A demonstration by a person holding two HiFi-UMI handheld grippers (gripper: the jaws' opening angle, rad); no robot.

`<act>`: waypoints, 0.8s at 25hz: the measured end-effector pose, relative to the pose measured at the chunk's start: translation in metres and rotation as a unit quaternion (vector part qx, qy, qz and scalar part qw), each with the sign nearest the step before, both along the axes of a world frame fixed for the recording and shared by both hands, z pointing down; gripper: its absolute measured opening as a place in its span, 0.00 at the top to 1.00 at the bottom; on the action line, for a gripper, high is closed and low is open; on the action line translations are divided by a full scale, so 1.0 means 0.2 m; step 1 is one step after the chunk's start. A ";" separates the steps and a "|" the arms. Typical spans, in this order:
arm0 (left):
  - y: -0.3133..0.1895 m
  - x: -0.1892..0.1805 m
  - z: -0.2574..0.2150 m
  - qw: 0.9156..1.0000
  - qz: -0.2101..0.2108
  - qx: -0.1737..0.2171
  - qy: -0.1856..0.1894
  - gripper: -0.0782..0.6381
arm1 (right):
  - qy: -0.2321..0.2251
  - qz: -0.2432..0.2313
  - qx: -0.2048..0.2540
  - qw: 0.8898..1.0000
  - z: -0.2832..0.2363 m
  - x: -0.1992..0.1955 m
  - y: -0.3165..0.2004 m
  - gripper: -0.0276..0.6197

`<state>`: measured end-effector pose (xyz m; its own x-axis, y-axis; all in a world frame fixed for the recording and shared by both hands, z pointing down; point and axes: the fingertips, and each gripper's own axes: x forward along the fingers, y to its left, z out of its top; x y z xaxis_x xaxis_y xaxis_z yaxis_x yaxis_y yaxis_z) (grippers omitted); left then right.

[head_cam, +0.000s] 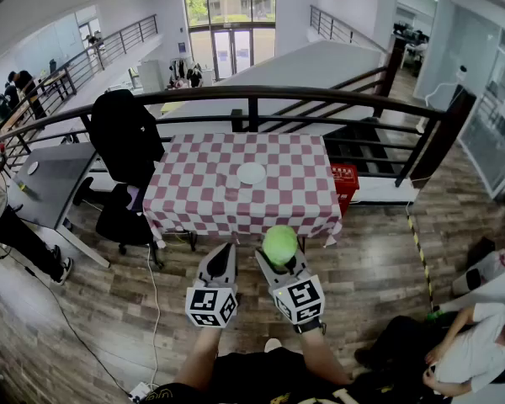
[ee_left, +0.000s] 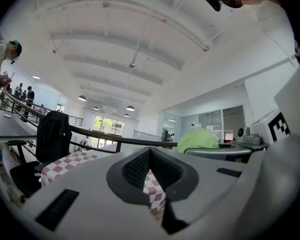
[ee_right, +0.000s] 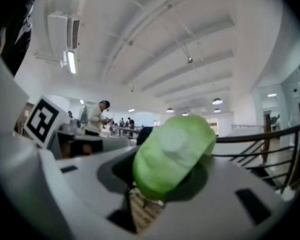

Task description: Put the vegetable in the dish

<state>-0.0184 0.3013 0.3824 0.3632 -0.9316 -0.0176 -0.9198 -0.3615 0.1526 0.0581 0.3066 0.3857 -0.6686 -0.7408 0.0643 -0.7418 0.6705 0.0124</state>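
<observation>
A round green vegetable (head_cam: 279,242) sits between the jaws of my right gripper (head_cam: 280,257), which is shut on it just in front of the table's near edge. In the right gripper view the vegetable (ee_right: 172,151) fills the space between the jaws. The dish (head_cam: 252,173) is a small white plate near the middle of the table with a red-and-white checked cloth (head_cam: 202,192). My left gripper (head_cam: 222,257) is beside the right one, jaws together and nothing in them. In the left gripper view, the left gripper (ee_left: 151,176) faces the cloth, with the vegetable (ee_left: 197,140) to its right.
A black chair with a dark jacket (head_cam: 124,137) stands at the table's left, beside a grey desk (head_cam: 50,179). A dark railing (head_cam: 252,95) runs behind the table. A red box (head_cam: 345,183) sits at the right. A person (head_cam: 463,343) sits at lower right; another stands at the left edge.
</observation>
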 end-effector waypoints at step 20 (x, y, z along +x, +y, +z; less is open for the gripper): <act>-0.78 0.14 0.27 1.000 0.005 -0.025 0.005 0.87 | 0.033 0.082 -0.025 0.996 0.22 0.28 -0.74 0.73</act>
